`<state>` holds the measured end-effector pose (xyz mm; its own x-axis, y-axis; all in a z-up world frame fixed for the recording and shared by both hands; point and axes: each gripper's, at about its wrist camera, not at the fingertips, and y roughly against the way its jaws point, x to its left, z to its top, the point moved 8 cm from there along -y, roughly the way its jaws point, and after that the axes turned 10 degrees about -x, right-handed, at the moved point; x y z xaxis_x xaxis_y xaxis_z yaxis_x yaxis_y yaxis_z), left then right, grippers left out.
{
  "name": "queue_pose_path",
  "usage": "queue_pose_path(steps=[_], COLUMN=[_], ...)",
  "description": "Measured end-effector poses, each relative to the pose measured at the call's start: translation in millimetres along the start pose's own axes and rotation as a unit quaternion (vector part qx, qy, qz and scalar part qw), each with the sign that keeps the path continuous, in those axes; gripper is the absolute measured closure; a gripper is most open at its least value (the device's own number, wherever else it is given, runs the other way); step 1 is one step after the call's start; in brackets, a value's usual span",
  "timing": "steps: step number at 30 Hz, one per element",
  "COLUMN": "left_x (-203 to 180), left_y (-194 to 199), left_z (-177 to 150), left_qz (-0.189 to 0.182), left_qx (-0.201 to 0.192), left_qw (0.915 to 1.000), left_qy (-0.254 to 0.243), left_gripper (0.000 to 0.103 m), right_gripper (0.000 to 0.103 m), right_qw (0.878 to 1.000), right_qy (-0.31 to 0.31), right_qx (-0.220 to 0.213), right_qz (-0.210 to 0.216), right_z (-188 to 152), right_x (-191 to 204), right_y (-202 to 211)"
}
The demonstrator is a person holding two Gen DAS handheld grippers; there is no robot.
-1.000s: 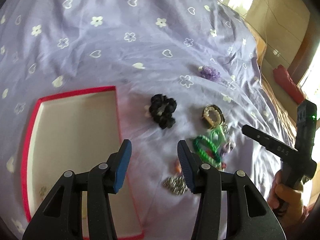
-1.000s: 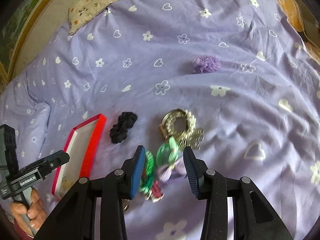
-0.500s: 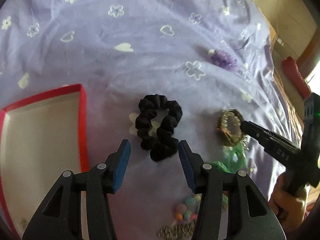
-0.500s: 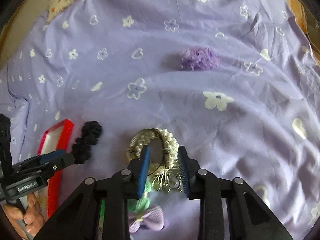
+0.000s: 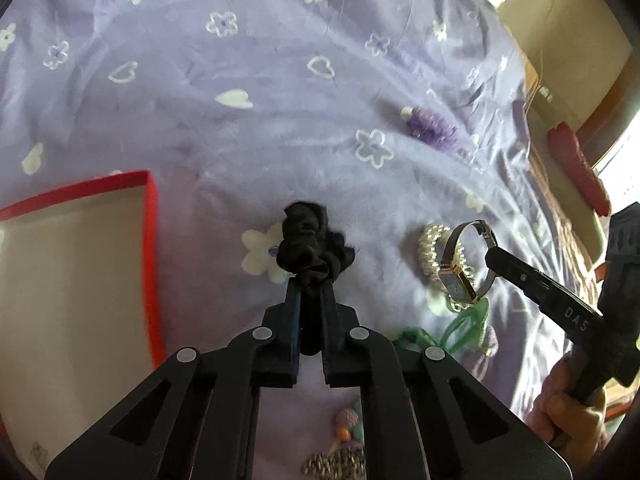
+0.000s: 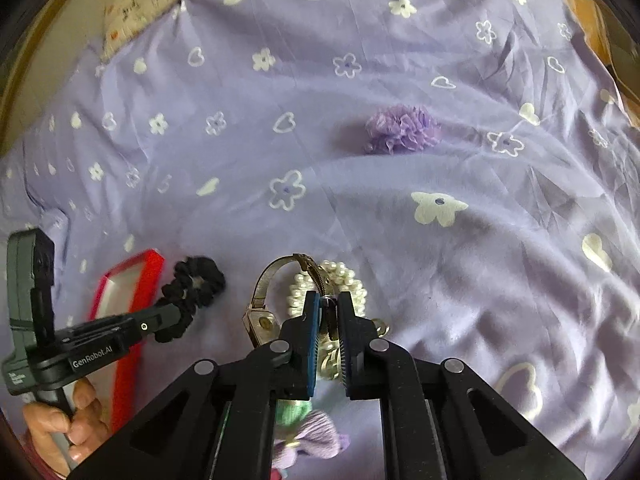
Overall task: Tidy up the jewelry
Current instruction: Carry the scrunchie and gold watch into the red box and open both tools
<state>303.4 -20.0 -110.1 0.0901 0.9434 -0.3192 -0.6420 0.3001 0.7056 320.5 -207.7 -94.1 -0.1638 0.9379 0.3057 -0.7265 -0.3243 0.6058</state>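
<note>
Both claws are clamped down at once. The left claw has its jaws pinched tight on the black scrunchie, which bunches up out of the tips above the purple bedsheet. The right claw is closed on the band of the wristwatch, right on top of the pearl bracelet, so the watch stands tilted with its loop in the air.

The red-rimmed box sits close beside the scrunchie on the left, open and almost bare, and that looks like the drop spot. The smart play here: lift the scrunchie straight up first so it clears the rim, carry it over the middle of the box, then let go low. For the watch, the grip is only on a thin strap, so raise it slowly and watch that the pearls don't snag and trail along. The purple scrunchie waits well apart, farther up the bed, and green cords lie near the watch.
</note>
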Motion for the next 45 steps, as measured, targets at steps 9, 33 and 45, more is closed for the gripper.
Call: queue_pose_path(steps=[9,33,45], left_x=[11,101,141], left_y=[63,159,169], left_z=[-2,-37,-52], left_qz=[-0.012,0.020,0.039], left_qx=[-0.050,-0.106,-0.107], left_qw=[0.9985,0.9886,0.9844], left_qy=[0.018,0.105,0.134], left_gripper=[0.097,0.097,0.097], right_gripper=[0.094,0.094,0.094], right_qw=[0.999,0.991,0.985], right_qy=[-0.007,0.040,0.070], right_qx=[-0.013,0.028,0.058], right_qz=[0.038,0.123,0.150], right_z=[-2,-53,-74], right_x=[36,158,211], right_y=[24,22,4])
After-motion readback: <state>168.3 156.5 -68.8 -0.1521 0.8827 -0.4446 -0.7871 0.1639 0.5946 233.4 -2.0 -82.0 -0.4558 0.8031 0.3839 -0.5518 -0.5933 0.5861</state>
